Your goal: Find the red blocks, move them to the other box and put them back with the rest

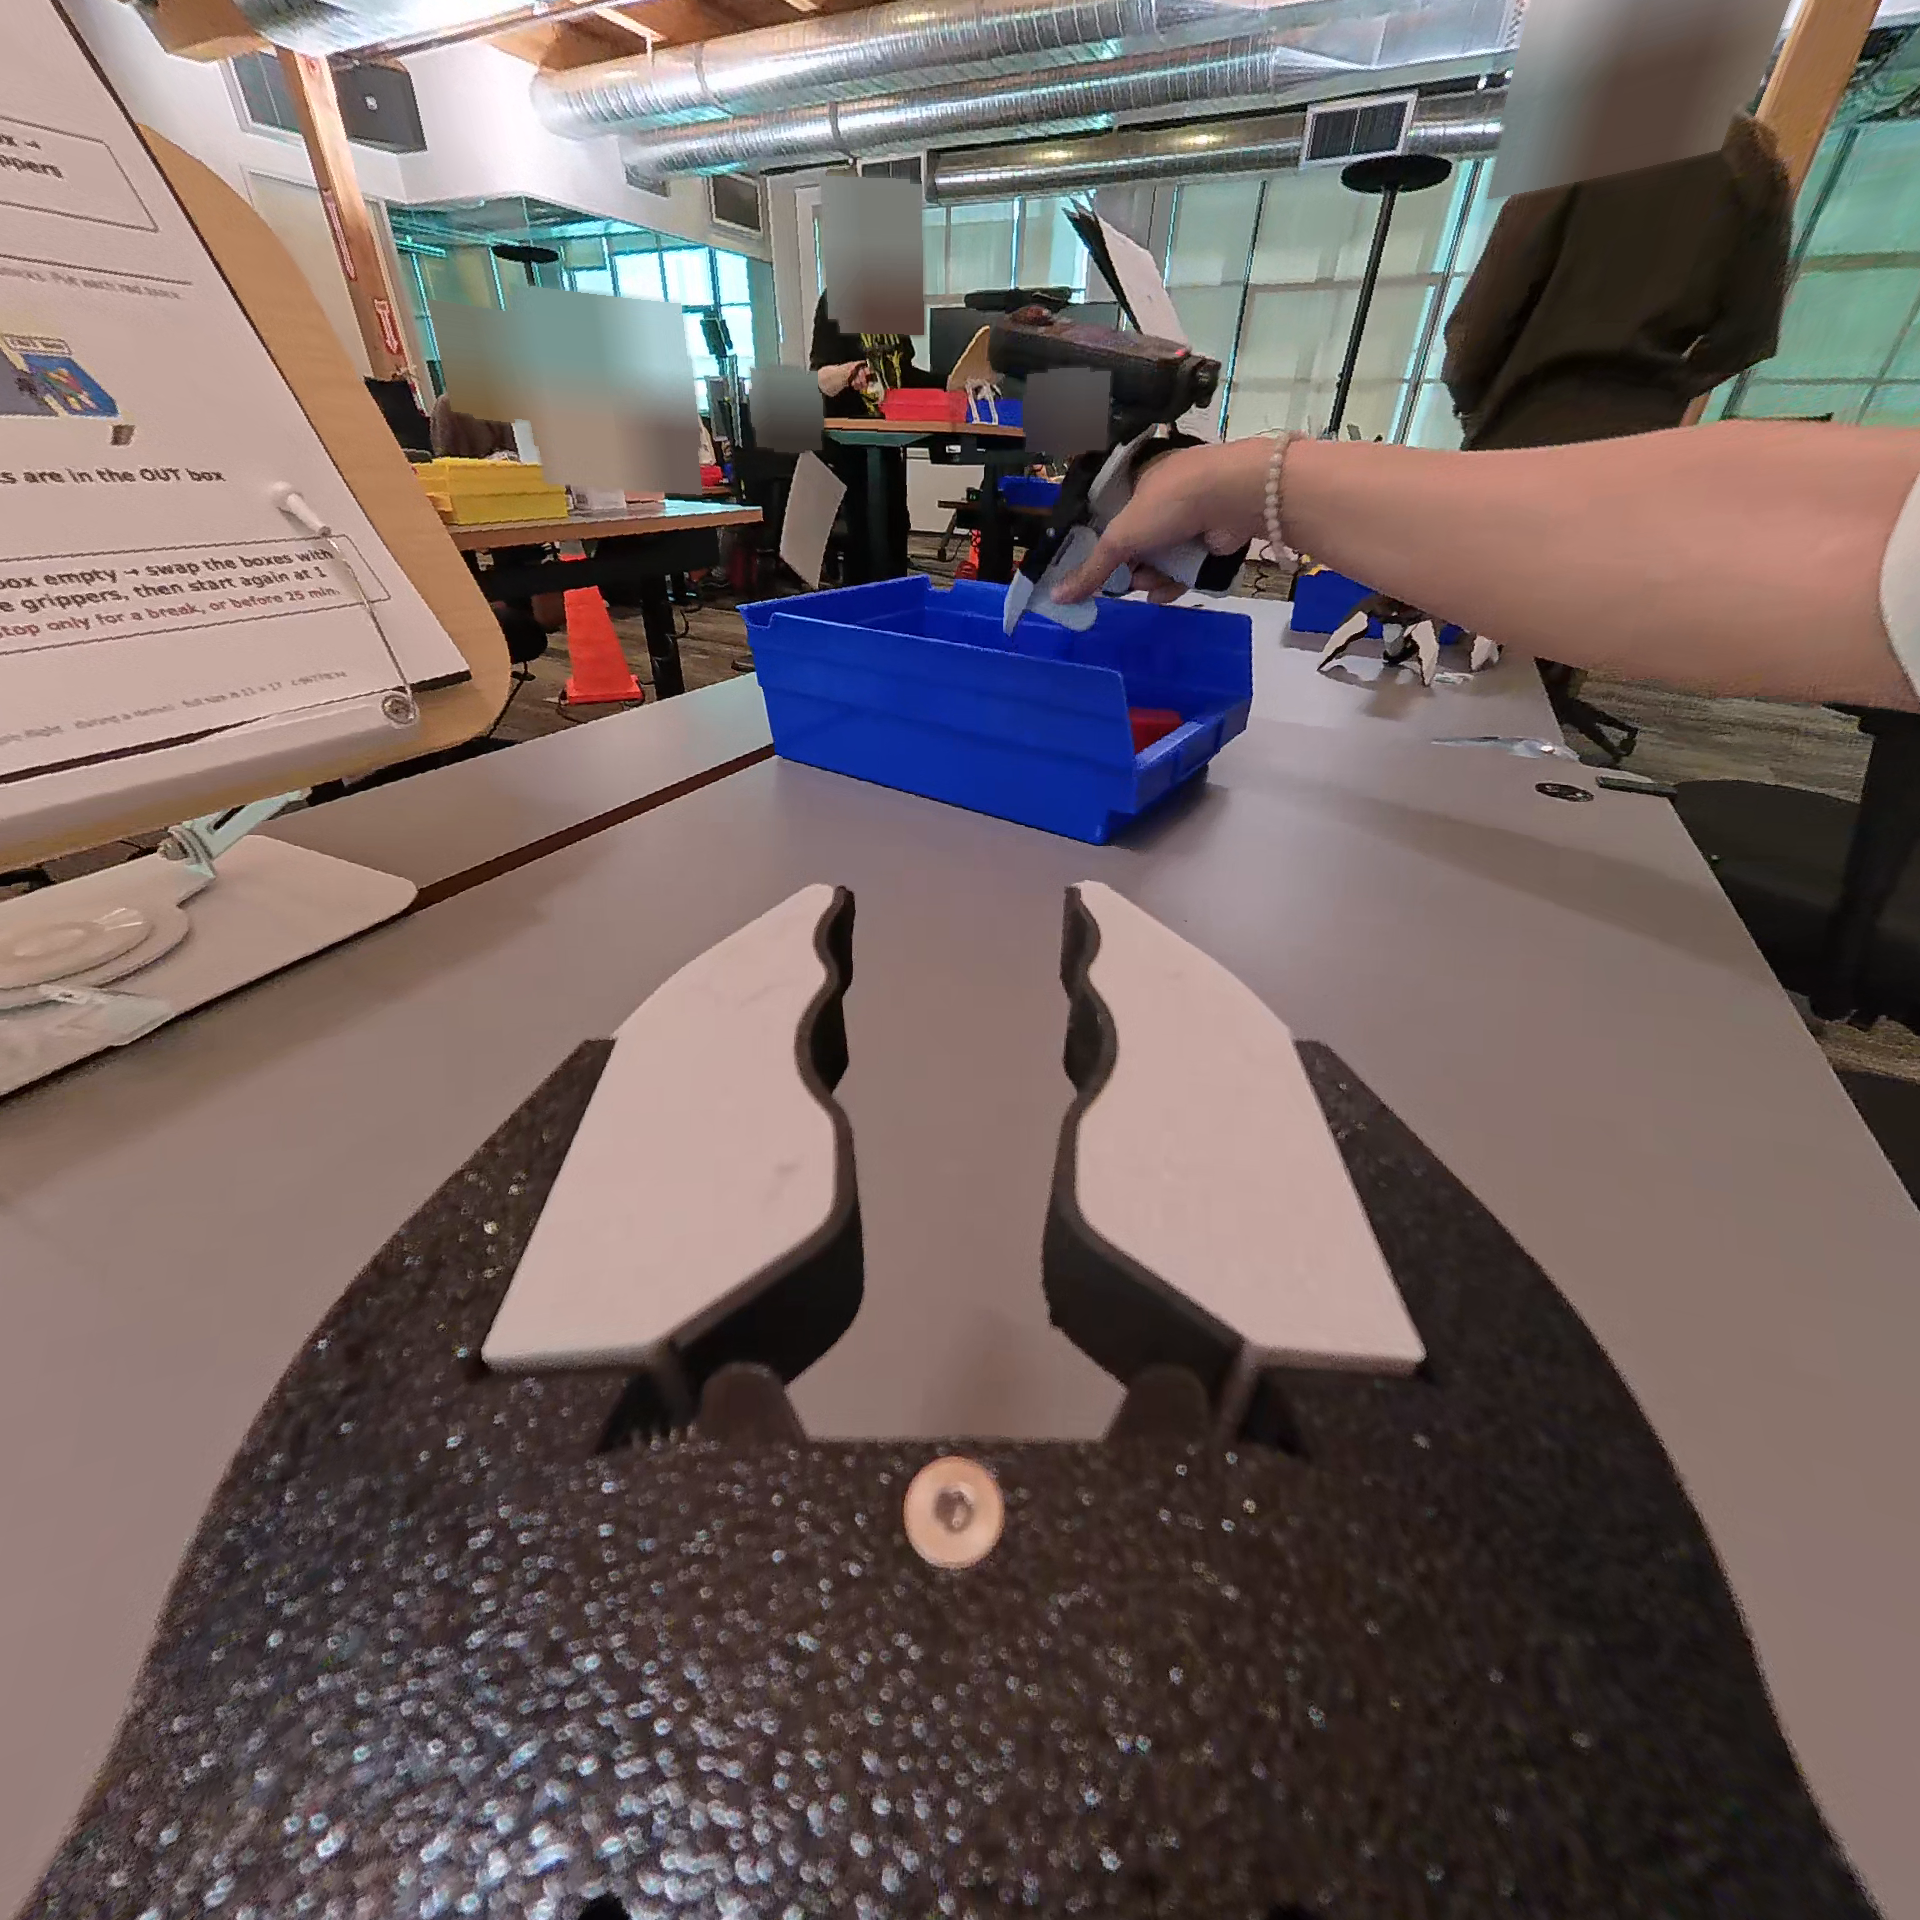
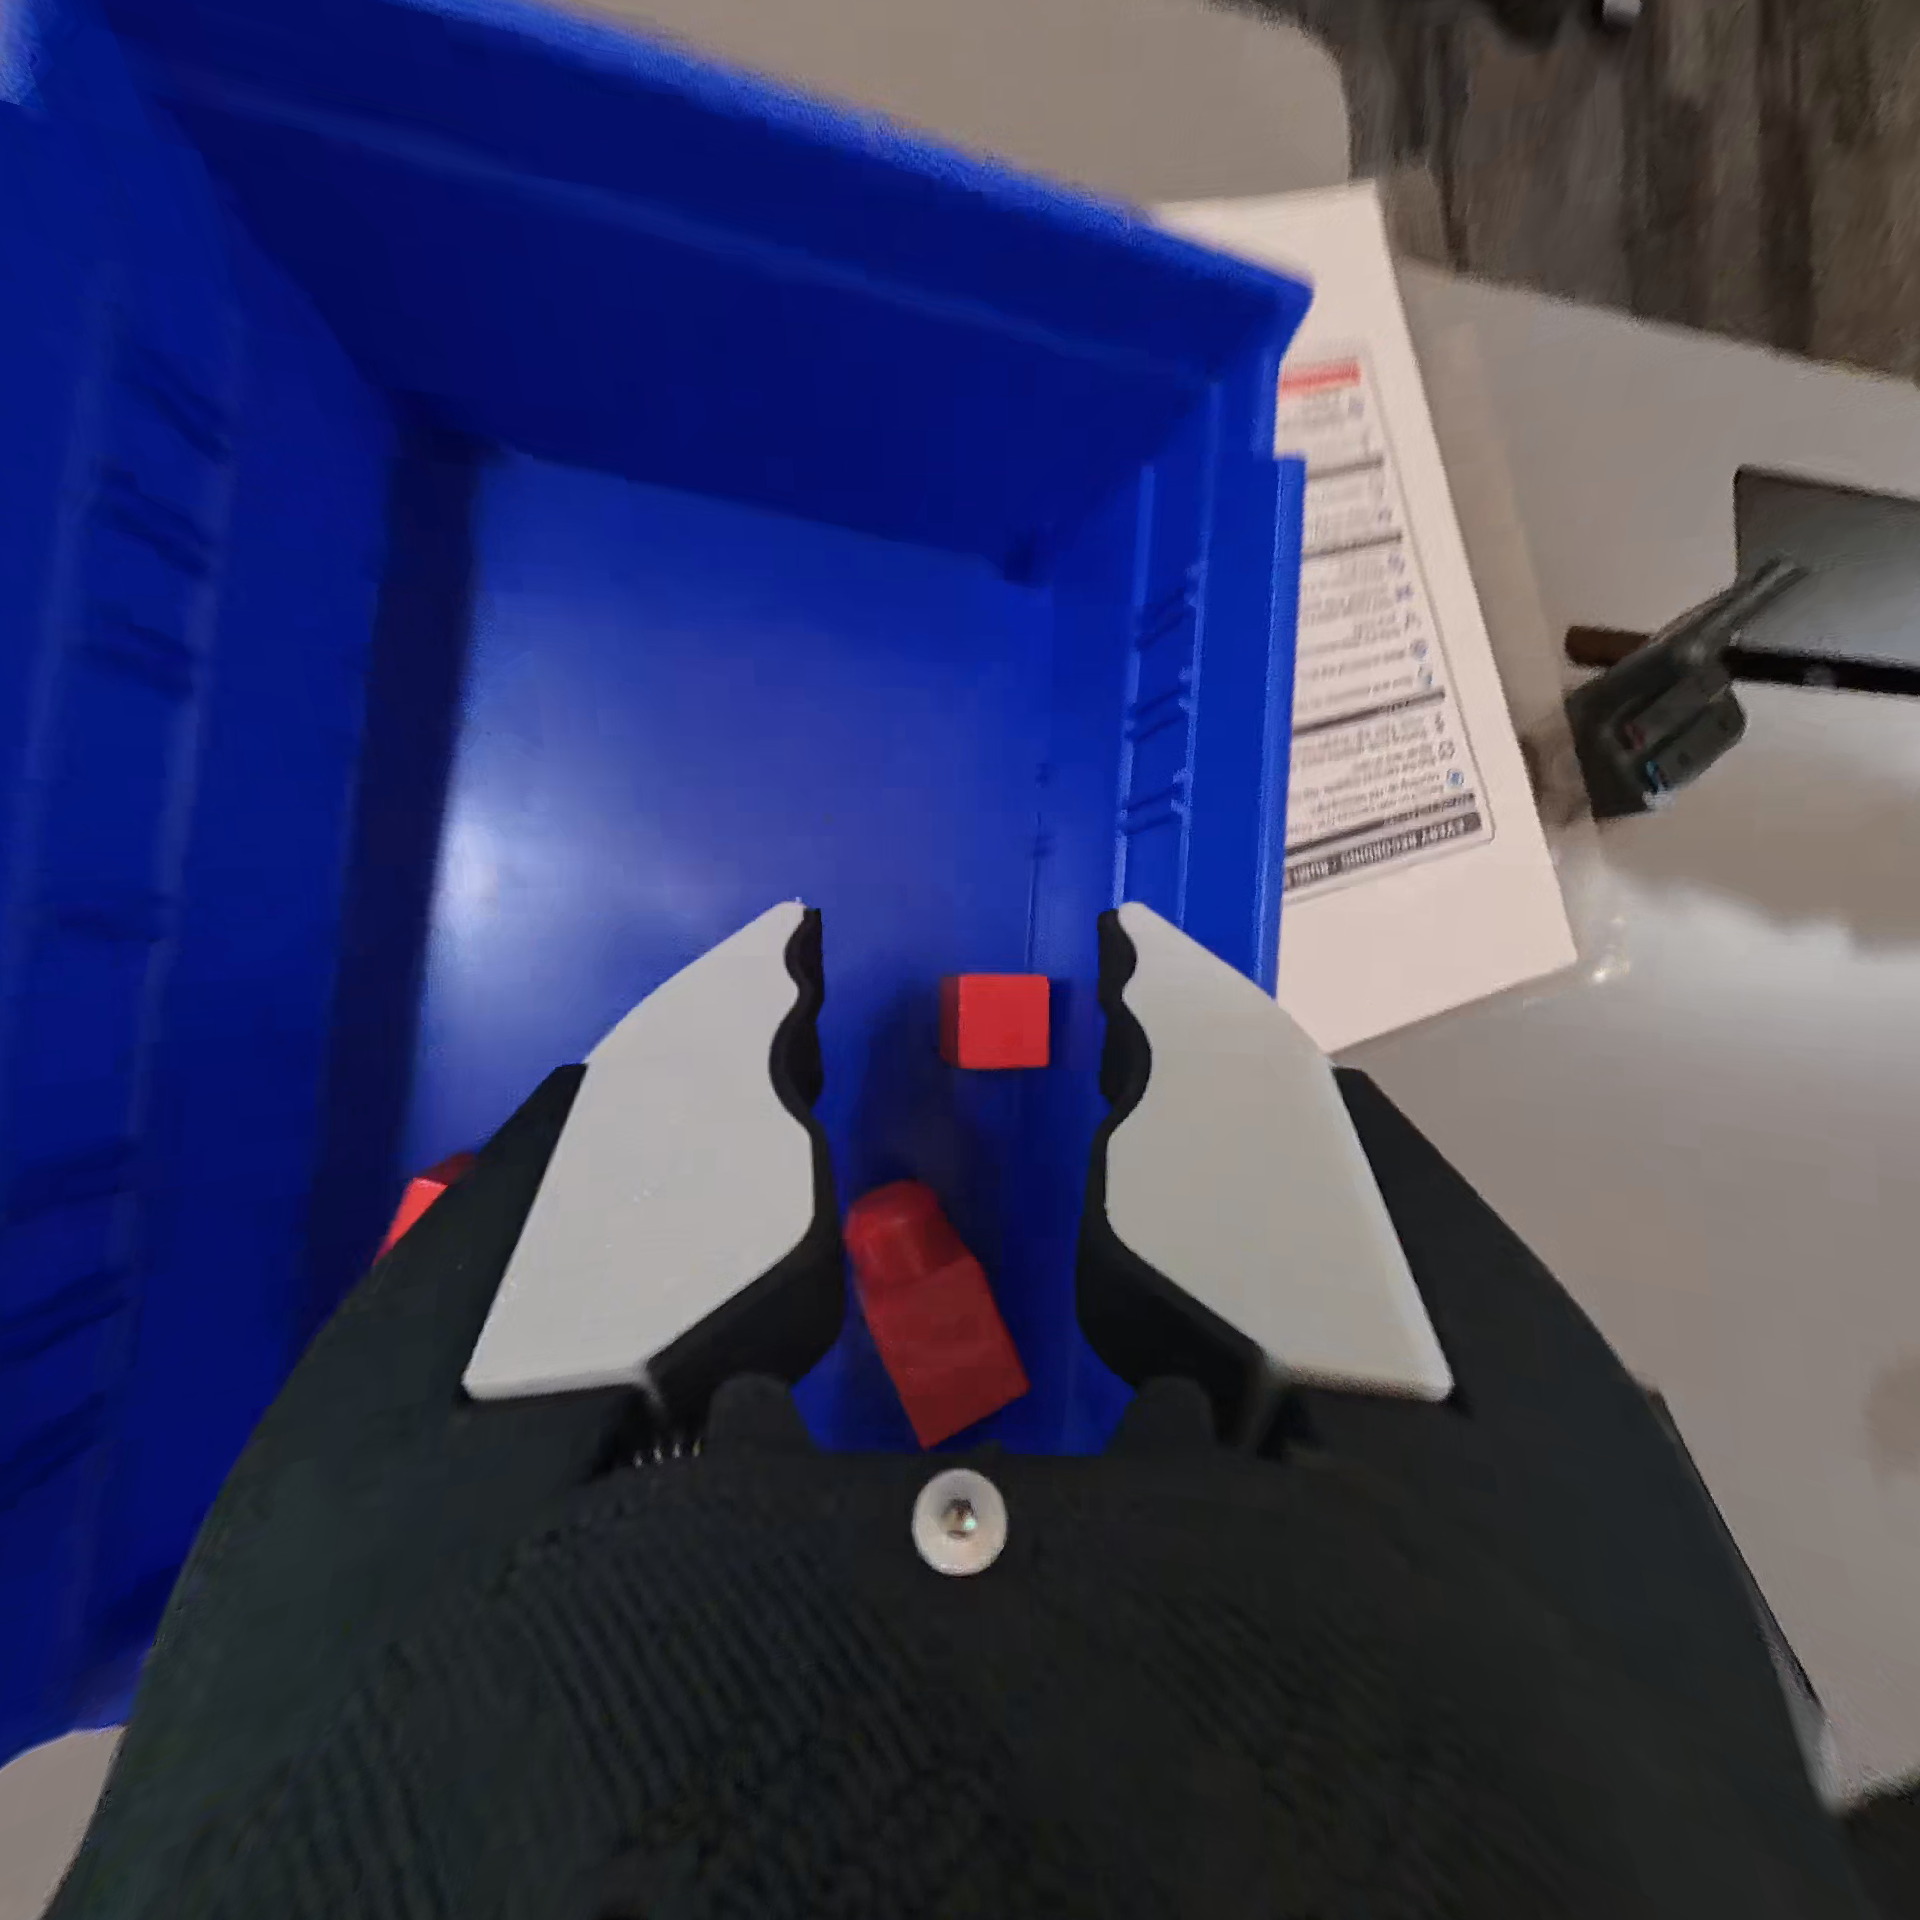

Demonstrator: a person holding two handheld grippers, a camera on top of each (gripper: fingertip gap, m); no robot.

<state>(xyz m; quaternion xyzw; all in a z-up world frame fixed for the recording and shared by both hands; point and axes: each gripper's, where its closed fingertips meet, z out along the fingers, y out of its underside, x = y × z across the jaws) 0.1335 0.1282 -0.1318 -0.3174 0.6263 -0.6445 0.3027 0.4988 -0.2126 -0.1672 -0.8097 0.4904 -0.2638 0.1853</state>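
My right gripper (image 2: 961, 971) hangs wide open over the blue box (image 2: 727, 343), gripping nothing; a small red cube (image 2: 995, 1020) sits loose between the pads, clear of both. I count three red blocks: that cube, a longer one (image 2: 935, 1320) toward six o'clock, a third (image 2: 421, 1205) at eight. My left gripper (image 1: 958, 914) rests parted and bare above the grey table (image 1: 1455, 935), the box at twelve o'clock. At ten o'clock stands one printed instruction sheet (image 1: 156, 436). Open workshop, silver ducts (image 1: 935, 83) overhead.

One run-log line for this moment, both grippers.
left gripper: open, empty, over table | right gripper: open, over blue box | red cube: between fingers, untouched | other red blocks: in box
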